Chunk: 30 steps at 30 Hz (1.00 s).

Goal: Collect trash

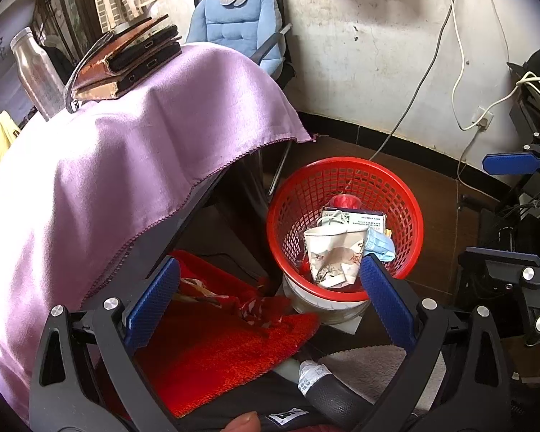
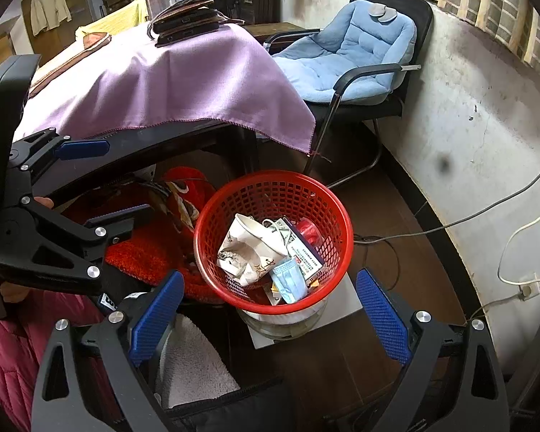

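Note:
A red mesh basket (image 1: 342,162) (image 2: 273,174) stands on the floor beside the table. Inside it lie a crushed paper cup (image 1: 333,255) (image 2: 248,248), a blue face mask (image 1: 379,244) (image 2: 288,282), a printed box (image 1: 356,217) (image 2: 304,252) and a red item (image 1: 345,201). My left gripper (image 1: 270,288) (image 2: 126,180) hovers open just left of the basket, holding nothing. On the basket's near side my right gripper (image 2: 270,277) (image 1: 493,208) is above the rim, also open with nothing between its blue pads (image 2: 383,316).
A table under a purple cloth (image 1: 144,136) (image 2: 183,82) carries stacked wallets (image 1: 126,61) and a steel bottle (image 1: 36,72). A chair with a blue cushion (image 2: 352,54) stands behind. Cables (image 2: 450,223) run along the wall and floor. A red mat (image 1: 216,352) and a white towel (image 2: 190,367) lie below.

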Available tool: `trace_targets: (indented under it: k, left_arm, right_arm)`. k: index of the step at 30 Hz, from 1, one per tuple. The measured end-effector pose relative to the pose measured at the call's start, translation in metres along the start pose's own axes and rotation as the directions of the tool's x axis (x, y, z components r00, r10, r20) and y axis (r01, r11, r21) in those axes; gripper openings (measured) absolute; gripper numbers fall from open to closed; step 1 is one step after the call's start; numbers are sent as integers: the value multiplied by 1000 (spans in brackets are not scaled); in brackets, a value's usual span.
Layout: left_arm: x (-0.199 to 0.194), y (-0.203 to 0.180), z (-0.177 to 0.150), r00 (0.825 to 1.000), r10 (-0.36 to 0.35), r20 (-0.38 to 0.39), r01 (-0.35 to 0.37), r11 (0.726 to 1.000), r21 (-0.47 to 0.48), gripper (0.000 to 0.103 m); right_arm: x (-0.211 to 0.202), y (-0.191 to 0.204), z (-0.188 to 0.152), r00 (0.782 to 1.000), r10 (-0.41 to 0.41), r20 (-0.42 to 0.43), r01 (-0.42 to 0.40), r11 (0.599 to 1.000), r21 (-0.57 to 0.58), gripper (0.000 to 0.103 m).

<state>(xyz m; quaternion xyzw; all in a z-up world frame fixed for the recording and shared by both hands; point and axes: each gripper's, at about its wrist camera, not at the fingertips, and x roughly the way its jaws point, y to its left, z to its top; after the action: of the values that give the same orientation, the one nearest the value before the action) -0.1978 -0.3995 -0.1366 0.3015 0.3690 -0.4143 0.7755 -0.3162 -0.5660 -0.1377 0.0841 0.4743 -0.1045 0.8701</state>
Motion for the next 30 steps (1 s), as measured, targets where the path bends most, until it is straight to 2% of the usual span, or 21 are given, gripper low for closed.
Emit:
trace_targets:
  k: [30]
  left_arm:
    - [-1, -3, 0, 1000, -1, -3, 1, 1000, 2, 96]
  right_arm:
    - [-1, 2, 0, 1000, 1, -2, -1, 1000, 0, 95]
